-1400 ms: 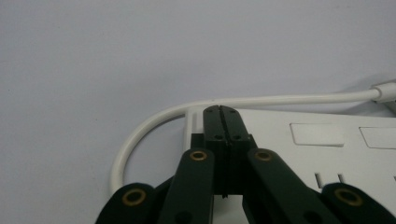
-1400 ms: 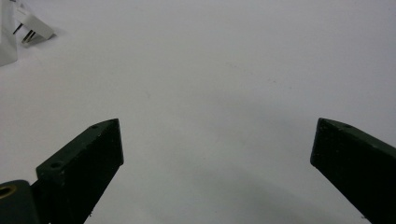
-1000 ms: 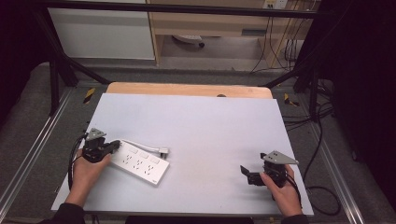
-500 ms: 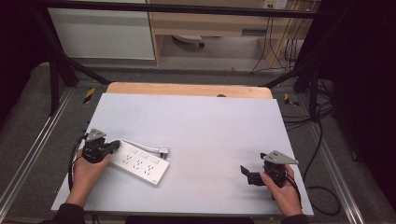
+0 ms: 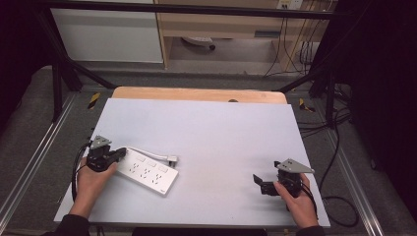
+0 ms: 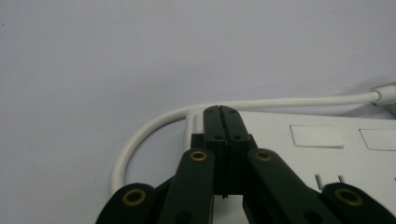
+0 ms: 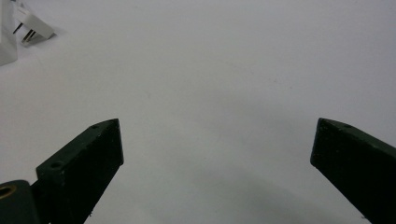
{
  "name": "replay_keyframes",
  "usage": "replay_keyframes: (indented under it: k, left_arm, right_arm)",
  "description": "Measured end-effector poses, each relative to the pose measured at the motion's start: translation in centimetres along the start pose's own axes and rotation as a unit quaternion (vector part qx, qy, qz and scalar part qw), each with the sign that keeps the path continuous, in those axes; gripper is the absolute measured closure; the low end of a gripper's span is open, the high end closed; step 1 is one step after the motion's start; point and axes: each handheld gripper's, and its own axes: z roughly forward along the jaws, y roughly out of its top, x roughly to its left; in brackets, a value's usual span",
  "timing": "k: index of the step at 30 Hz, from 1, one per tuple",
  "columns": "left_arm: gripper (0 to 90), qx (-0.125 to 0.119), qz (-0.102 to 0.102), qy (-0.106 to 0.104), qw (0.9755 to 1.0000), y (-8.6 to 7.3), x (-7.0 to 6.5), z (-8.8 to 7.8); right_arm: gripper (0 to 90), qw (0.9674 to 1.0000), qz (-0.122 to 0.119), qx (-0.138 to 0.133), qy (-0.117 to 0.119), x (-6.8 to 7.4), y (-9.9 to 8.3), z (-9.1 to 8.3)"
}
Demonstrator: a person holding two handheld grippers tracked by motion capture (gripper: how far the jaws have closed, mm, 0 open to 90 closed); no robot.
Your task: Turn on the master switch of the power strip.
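A white power strip (image 5: 147, 172) lies on the grey table top (image 5: 216, 132) at the front left, its white cable (image 5: 150, 154) curling back to a plug (image 5: 172, 159) beside it. My left gripper (image 5: 120, 153) is shut with nothing between the jaws, its tips over the strip's left end. In the left gripper view the closed gripper (image 6: 221, 110) points across the strip (image 6: 303, 140) toward the looped cable (image 6: 154, 123). My right gripper (image 5: 258, 183) stands open at the front right, well apart from the strip. In the right gripper view the gripper (image 7: 217, 128) faces bare table, with the plug (image 7: 30, 25) far off.
A wooden strip (image 5: 196, 93) runs along the table's far edge. Beyond it stand a white cabinet (image 5: 108, 34) and a shelf unit (image 5: 221, 24). Black frame posts (image 5: 54, 73) flank the table, and cables (image 5: 339, 147) trail over the floor at the right.
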Motion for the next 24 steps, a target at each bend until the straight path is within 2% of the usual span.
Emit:
replay_keyframes:
  k: [20,24]
  left_arm:
    - [90.0,-0.005,-0.001,-0.002,1.0000,-0.09,0.07,-0.01]
    - [90.0,-0.009,-0.009,-0.005,0.9999,-0.14,0.16,-0.05]
  right_arm:
    - [2.9,1.0000,0.000,0.000,0.000,0.02,0.00,0.00]
    - [2.9,1.0000,0.000,0.000,0.000,0.01,0.00,0.00]
